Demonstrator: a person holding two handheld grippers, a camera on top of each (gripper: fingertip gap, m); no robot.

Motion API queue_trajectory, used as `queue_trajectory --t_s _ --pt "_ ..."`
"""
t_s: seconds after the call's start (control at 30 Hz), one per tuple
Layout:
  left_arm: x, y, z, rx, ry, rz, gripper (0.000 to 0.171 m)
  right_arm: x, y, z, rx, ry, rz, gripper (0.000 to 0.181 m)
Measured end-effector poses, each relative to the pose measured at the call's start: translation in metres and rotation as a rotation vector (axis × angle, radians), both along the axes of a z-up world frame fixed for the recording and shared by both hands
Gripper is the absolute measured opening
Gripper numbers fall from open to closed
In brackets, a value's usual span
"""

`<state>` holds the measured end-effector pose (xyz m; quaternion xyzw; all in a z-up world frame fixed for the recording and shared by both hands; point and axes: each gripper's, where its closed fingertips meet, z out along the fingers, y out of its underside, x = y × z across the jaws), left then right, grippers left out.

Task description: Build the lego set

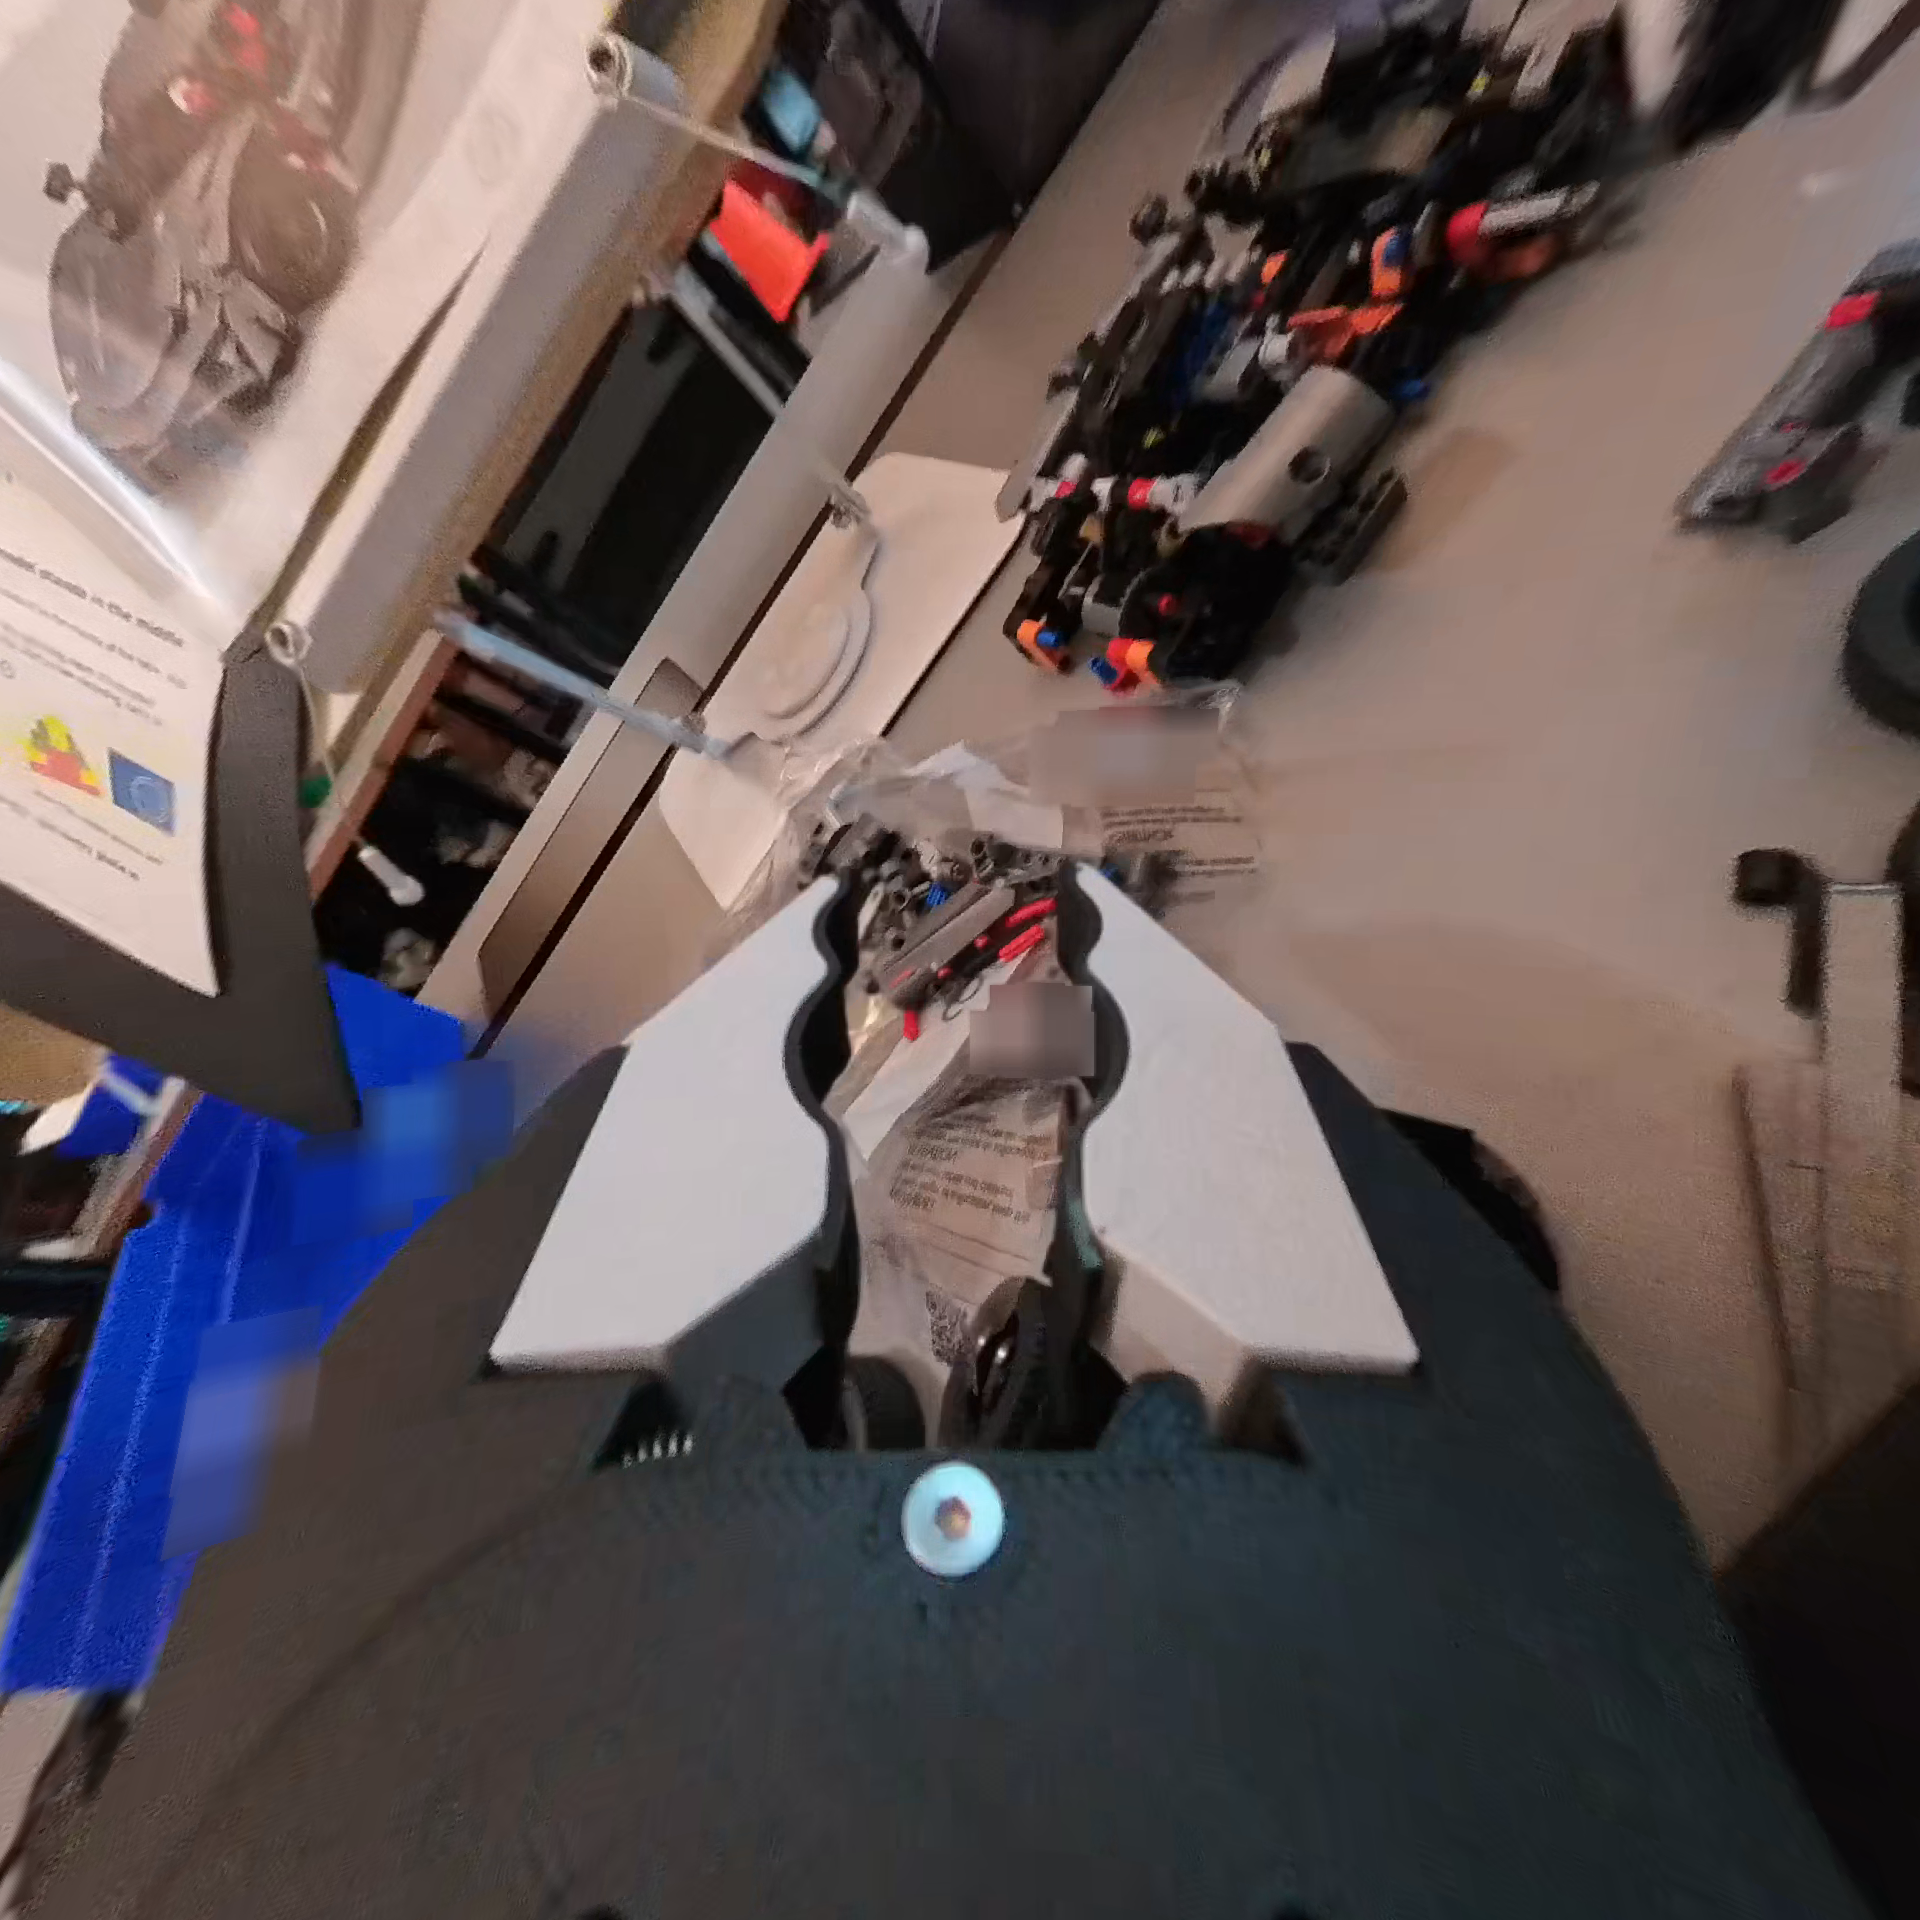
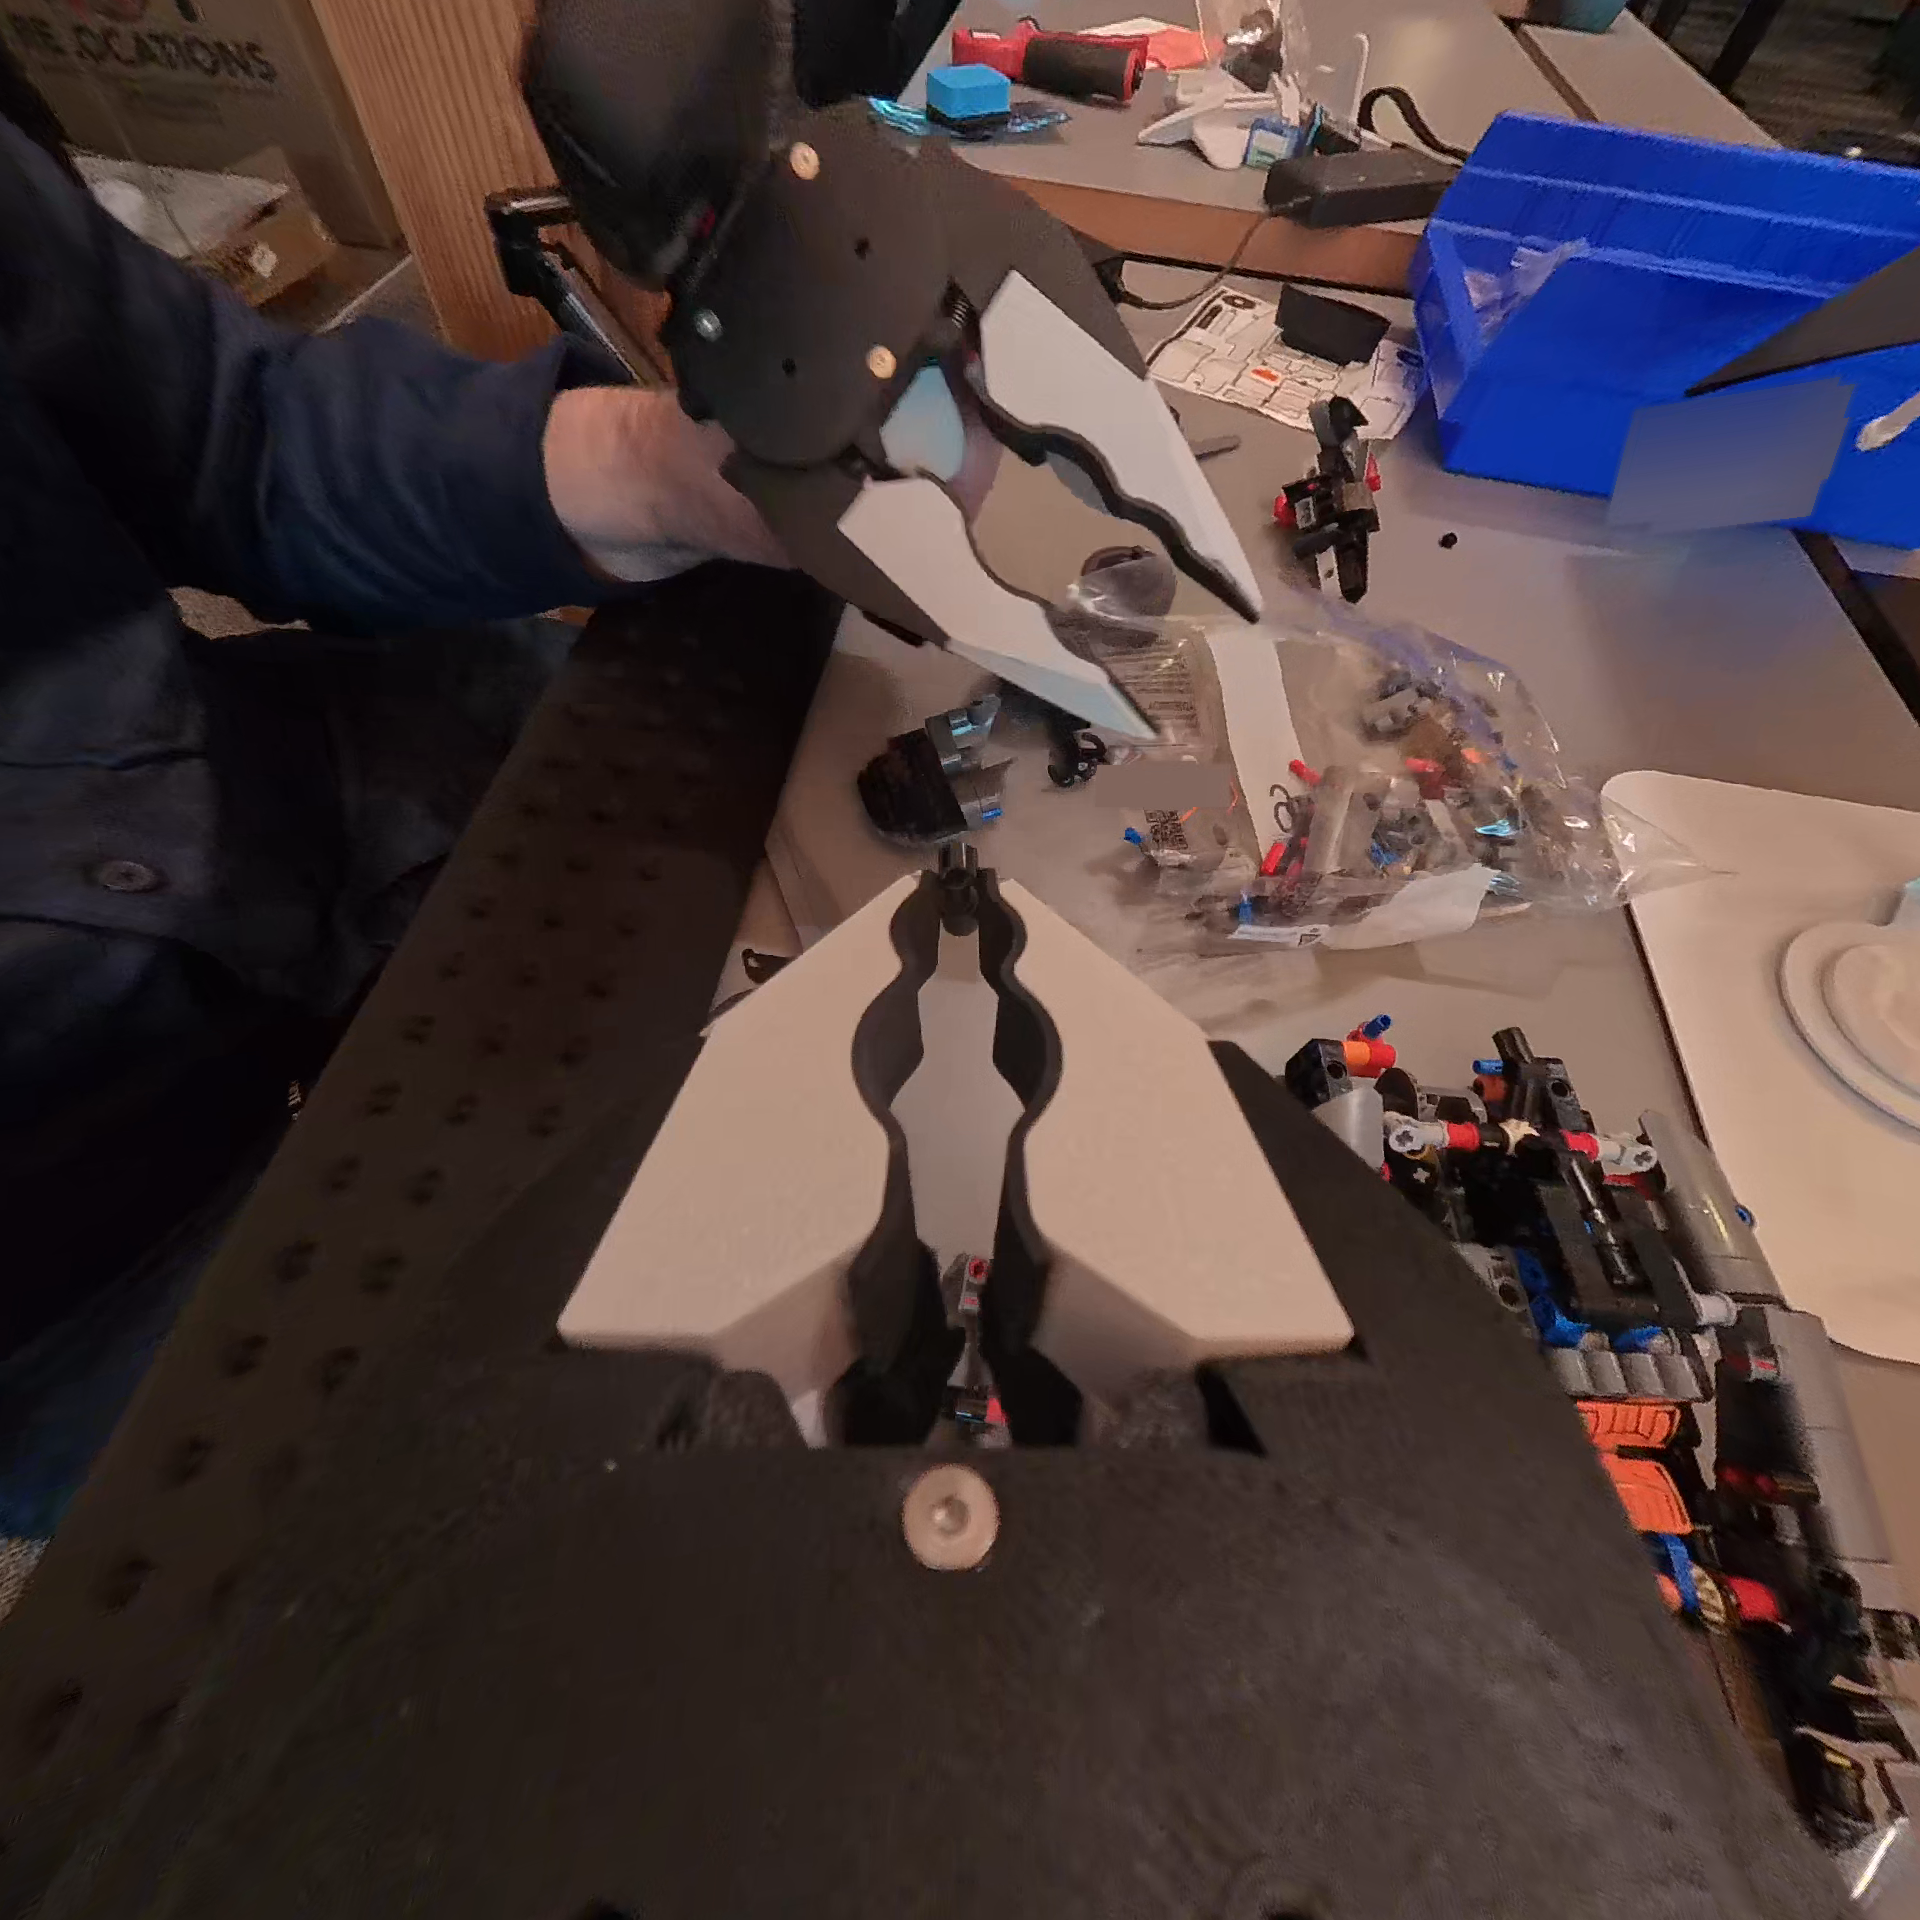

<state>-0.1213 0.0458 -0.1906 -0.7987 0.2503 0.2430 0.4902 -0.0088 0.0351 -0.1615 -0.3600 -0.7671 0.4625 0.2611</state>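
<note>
A clear plastic bag of small lego parts [image 2: 1382,800] lies on the grey table; it also shows in the left wrist view [image 1: 966,1039]. My left gripper [image 1: 956,883] is open, its two fingers on either side of the bag's near end; the right wrist view shows it [image 2: 1200,670] with the bag's edge between its tips. My right gripper [image 2: 956,883] is shut on a small black lego piece [image 2: 956,883] at its tips, held above the table's near edge. The partly built black, grey and orange lego model [image 2: 1579,1247] lies to the right; it also shows in the left wrist view [image 1: 1247,416].
A blue bin [image 2: 1662,260] stands at the back right. A small black sub-assembly [image 2: 1330,499] and a black and grey piece [image 2: 935,779] lie near the bag. A white board [image 2: 1818,1039] is at the right. An instruction booklet [image 1: 104,416] stands upright. A person's sleeved arm [image 2: 260,468] is at the left.
</note>
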Motion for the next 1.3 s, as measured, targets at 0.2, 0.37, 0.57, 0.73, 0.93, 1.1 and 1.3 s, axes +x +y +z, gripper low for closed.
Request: queue_trajectory --t_s 0.2,0.37,0.57,0.73,0.93,1.1,1.3 --pt "0.075 -0.008 0.025 0.080 -0.319 -0.375 0.030 -0.013 -0.005 -0.015 0.049 -0.039 -0.030 0.005" --pt "0.101 -0.011 0.014 -0.009 -0.352 -0.493 0.019 -0.017 -0.012 -0.017 0.077 -0.028 -0.020 0.006" --pt "0.096 -0.019 0.014 0.016 -0.205 -0.485 0.016 -0.017 -0.012 -0.019 -0.111 -0.124 -0.011 0.006" --pt "0.040 -0.036 0.024 0.109 -0.102 -0.291 0.016 -0.036 -0.016 -0.037 0.010 -0.171 -0.061 0.005" --pt "-0.012 -0.042 0.035 0.214 -0.280 -0.136 0.018 -0.116 0.012 -0.060 0.406 -0.165 -0.310 0.015" --pt "-0.028 -0.045 0.030 0.212 -0.350 -0.083 0.018 -0.124 0.022 -0.061 0.476 -0.145 -0.363 0.031" --pt "-0.046 -0.053 0.040 0.278 -0.444 -0.036 0.016 -0.082 -0.022 -0.052 0.261 -0.202 -0.052 0.016"
